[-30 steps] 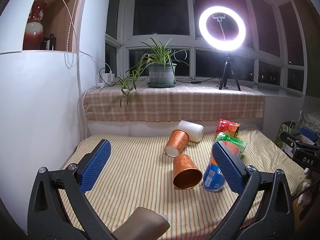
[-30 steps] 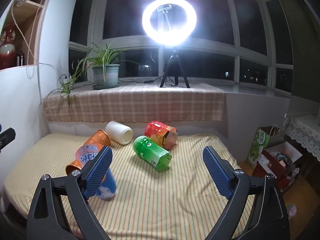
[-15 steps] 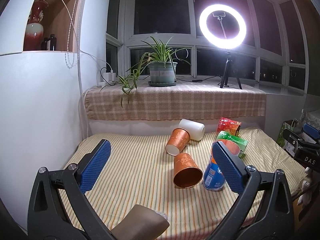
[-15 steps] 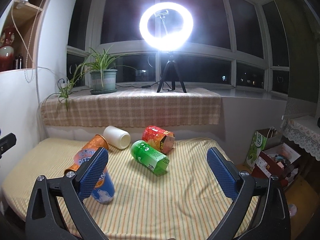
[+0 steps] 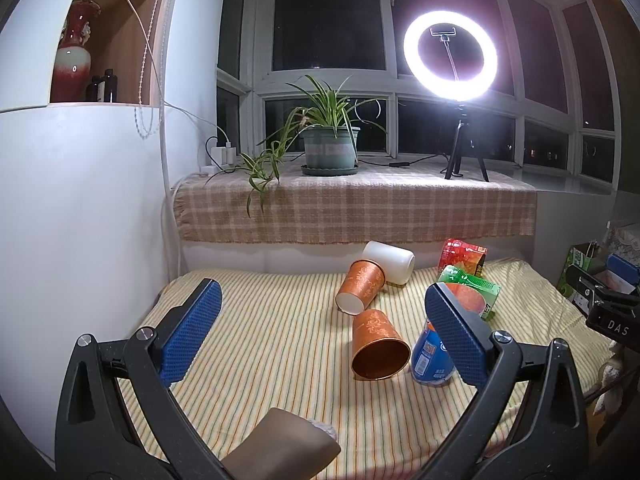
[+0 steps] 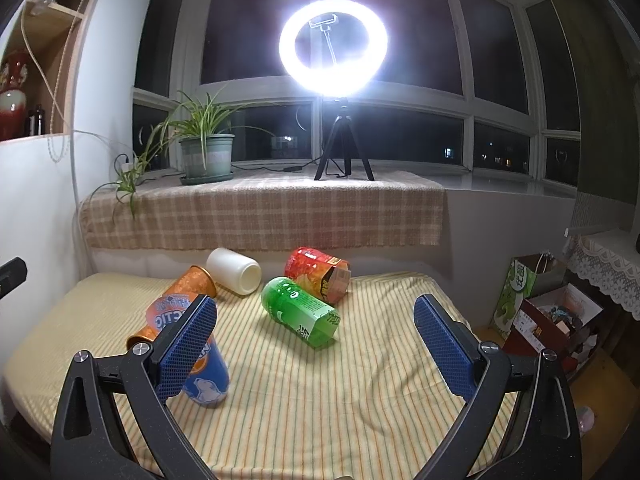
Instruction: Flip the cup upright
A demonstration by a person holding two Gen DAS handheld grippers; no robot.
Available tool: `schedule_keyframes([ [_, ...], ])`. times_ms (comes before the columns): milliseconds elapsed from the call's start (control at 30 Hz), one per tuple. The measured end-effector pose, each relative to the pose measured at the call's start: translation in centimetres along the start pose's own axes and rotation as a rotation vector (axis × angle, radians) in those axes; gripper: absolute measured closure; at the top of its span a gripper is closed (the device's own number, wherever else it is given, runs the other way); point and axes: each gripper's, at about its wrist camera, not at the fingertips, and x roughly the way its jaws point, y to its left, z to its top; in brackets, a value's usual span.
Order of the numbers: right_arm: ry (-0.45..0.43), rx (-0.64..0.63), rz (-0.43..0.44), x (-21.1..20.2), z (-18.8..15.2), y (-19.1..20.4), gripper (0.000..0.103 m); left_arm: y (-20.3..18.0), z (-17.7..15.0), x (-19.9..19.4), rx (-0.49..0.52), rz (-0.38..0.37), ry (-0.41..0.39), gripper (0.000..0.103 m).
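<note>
Several cups lie or stand on a yellow striped cloth (image 5: pixel 280 344). A copper cup (image 5: pixel 378 346) lies on its side, mouth toward me. A second orange cup (image 5: pixel 360 286) lies against a white cup (image 5: pixel 390 262). A blue cup (image 5: pixel 432 356) stands mouth down; it also shows in the right wrist view (image 6: pixel 204 368). A green cup (image 6: pixel 300 312) and a red cup (image 6: pixel 318 274) lie on their sides. My left gripper (image 5: pixel 320 336) is open and empty, held short of the copper cup. My right gripper (image 6: pixel 316 344) is open and empty, near the green cup.
A checked cloth covers the windowsill (image 5: pixel 352 208), which holds a potted plant (image 5: pixel 330 148) and a ring light on a tripod (image 5: pixel 452 64). A white wall (image 5: pixel 80 216) stands at the left. Boxes and bags (image 6: pixel 548 304) stand on the floor at the right. A brown object (image 5: pixel 280 448) lies at the near edge.
Both grippers have drifted slightly; the right wrist view has pulled back and tilted up a little. The cups have not moved. Both grippers stay open.
</note>
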Motion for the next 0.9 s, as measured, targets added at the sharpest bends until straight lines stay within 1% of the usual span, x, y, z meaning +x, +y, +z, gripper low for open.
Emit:
schedule_keyframes([
  [767, 0.018, 0.002, 0.014, 0.64, -0.23, -0.17, 0.004, 0.63, -0.21, 0.70, -0.013, 0.026, 0.015, 0.000],
  [900, 0.022, -0.002, 0.017, 0.90, -0.25, -0.07, 0.004, 0.60, -0.14, 0.81, -0.005, 0.034, 0.007, 0.000],
])
